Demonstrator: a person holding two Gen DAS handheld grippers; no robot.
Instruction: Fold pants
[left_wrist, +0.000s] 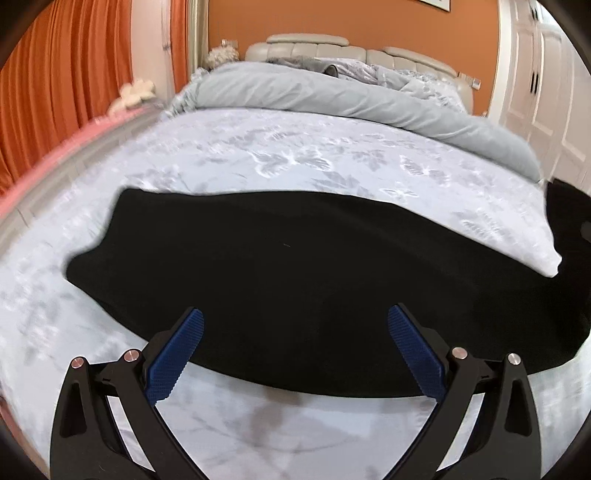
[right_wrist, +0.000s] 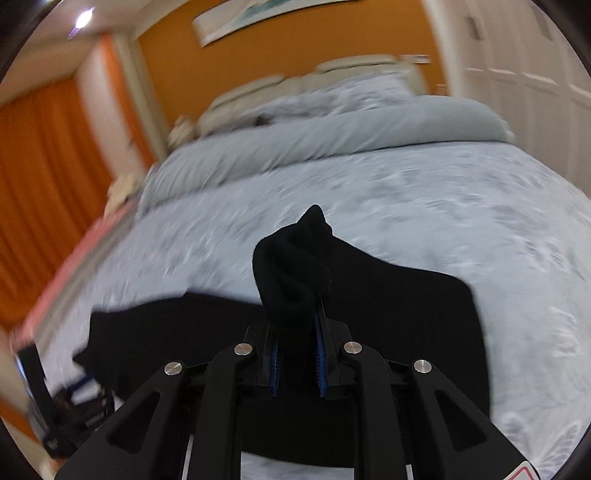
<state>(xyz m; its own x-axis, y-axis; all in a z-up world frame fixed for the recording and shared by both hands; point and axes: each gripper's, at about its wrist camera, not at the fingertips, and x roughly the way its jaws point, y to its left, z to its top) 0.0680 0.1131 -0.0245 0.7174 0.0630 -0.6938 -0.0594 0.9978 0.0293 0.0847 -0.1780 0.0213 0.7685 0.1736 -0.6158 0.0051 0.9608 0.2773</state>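
On the bed (left_wrist: 295, 147), black pants (left_wrist: 295, 277), right claw (right_wrist: 297, 354) gripping them

Black pants (right_wrist: 388, 295) in right hand-held gripper (right_wrist: 297, 360)

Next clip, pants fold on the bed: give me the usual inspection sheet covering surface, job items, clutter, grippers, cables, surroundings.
Surface: bed with pale floral cover; grey duvet bunched toward the headboard.
Job's things: black pants spread across the cover, one end gathered and lifted.
Clutter: nothing seen on the cover besides the pants.
Grippers: left gripper with jaws wide apart over the pants' near edge, holding nothing; right gripper with jaws closed on a bunched end of the pants.
Cables: nothing seen.
Surroundings: orange curtains, orange wall, white wardrobe doors; the right wrist view is motion-blurred.
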